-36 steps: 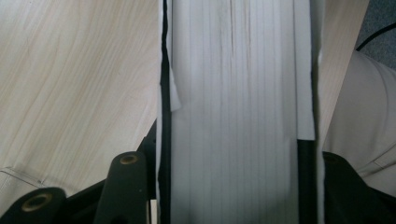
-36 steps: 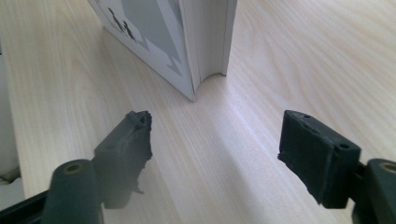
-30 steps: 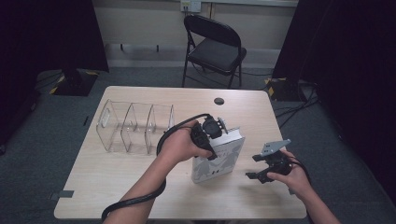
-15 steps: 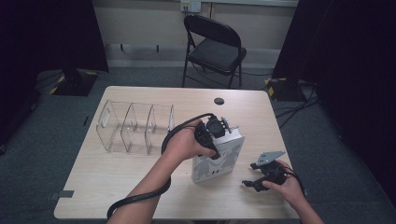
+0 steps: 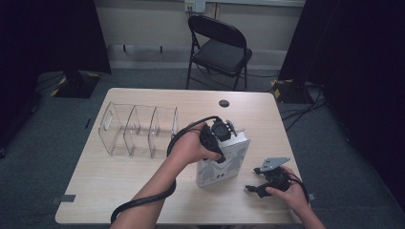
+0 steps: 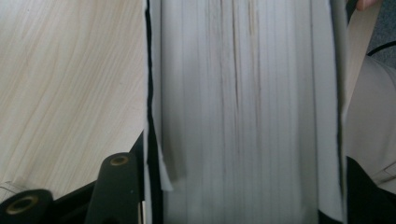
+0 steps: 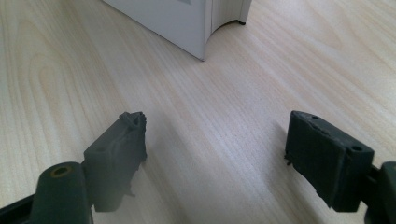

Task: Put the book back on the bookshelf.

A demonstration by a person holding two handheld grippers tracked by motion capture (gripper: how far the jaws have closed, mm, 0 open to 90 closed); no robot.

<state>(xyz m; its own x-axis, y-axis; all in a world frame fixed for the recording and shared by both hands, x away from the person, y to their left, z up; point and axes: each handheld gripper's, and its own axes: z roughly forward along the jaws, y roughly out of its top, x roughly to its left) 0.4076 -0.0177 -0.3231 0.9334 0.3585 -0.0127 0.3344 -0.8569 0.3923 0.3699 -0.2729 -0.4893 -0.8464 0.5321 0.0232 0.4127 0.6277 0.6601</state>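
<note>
A thick white book (image 5: 224, 164) stands upright on the wooden table (image 5: 119, 176), right of centre. My left gripper (image 5: 218, 142) comes down on its top edge and is shut on it; its jaws have just been closing a little more on it. In the left gripper view the book's page edges (image 6: 243, 112) run between the black fingers (image 6: 119, 186). My right gripper (image 5: 253, 190) rests low over the table near the front right corner, to the right of the book. Its jaws stand open over bare wood (image 7: 215, 149), with the book's corner (image 7: 177, 18) ahead of them.
A clear plastic divider rack (image 5: 138, 129) stands left of the book. A small black disc (image 5: 224, 103) lies near the table's far edge. Behind the table is a black folding chair (image 5: 219, 50). The left gripper's cable (image 5: 143, 202) trails off the front edge.
My right hand has sunk toward the table and drawn nearer the front edge. The left hand and the book have stayed in place.
</note>
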